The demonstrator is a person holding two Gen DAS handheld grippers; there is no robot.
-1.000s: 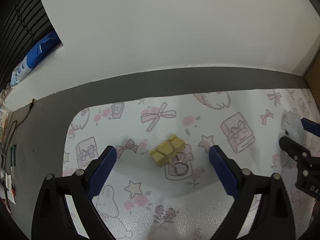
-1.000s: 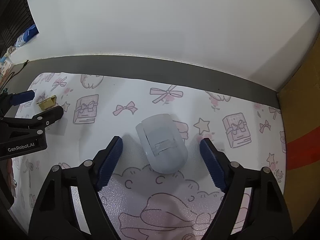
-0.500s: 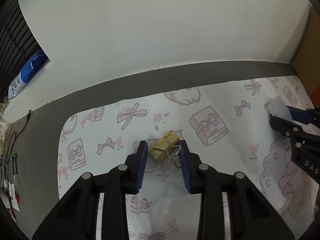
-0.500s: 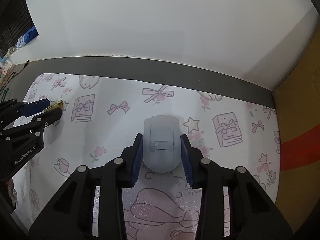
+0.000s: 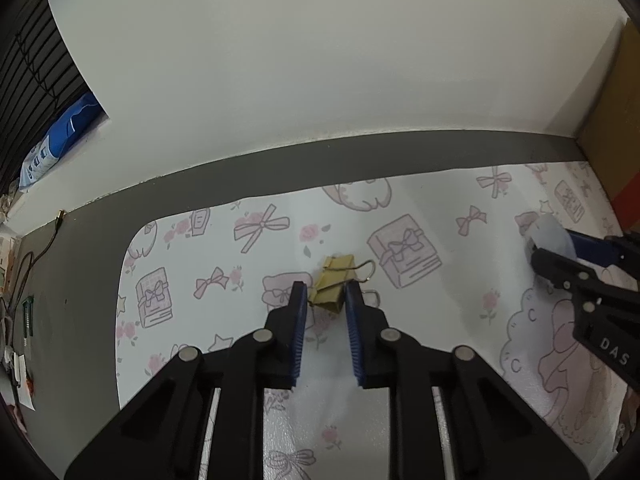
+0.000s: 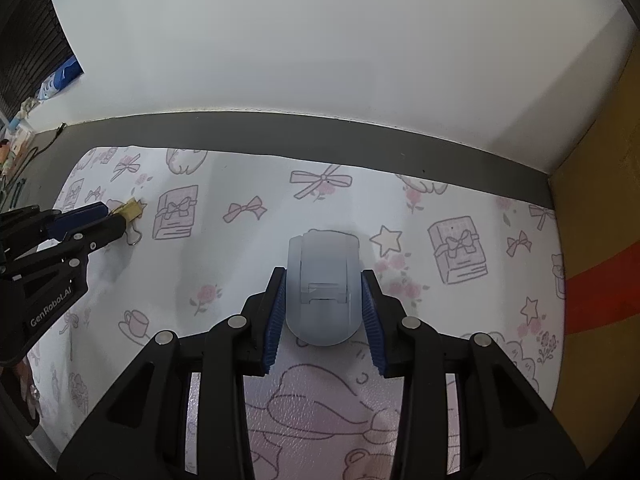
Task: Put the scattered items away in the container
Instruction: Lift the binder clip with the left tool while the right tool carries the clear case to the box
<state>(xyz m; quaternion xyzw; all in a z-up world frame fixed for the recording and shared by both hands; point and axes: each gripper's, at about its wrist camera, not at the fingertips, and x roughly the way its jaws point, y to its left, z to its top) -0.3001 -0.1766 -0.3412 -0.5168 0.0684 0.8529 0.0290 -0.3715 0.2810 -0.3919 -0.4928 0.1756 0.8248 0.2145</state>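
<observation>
Your left claw (image 5: 325, 300) was clamped on the gold binder clip (image 5: 333, 285) near the centre of the patterned mat (image 5: 440, 216) on the desk. Your right claw (image 6: 324, 280) gripped the pale blue plastic piece (image 6: 323, 292), at three o'clock from the clip. No container was identifiable.

each camera sits on its own gripper, looking forward and steeply down along the fingers, close above the patterned mat (image 5: 440, 208). the left view faces the mat's left part and catches the right gripper (image 5: 556, 248) at its right edge. the right view faces the right part, with the left gripper (image 6: 116, 218) at its left edge. both share the mat's middle and the far white wall (image 6: 320, 48).
</observation>
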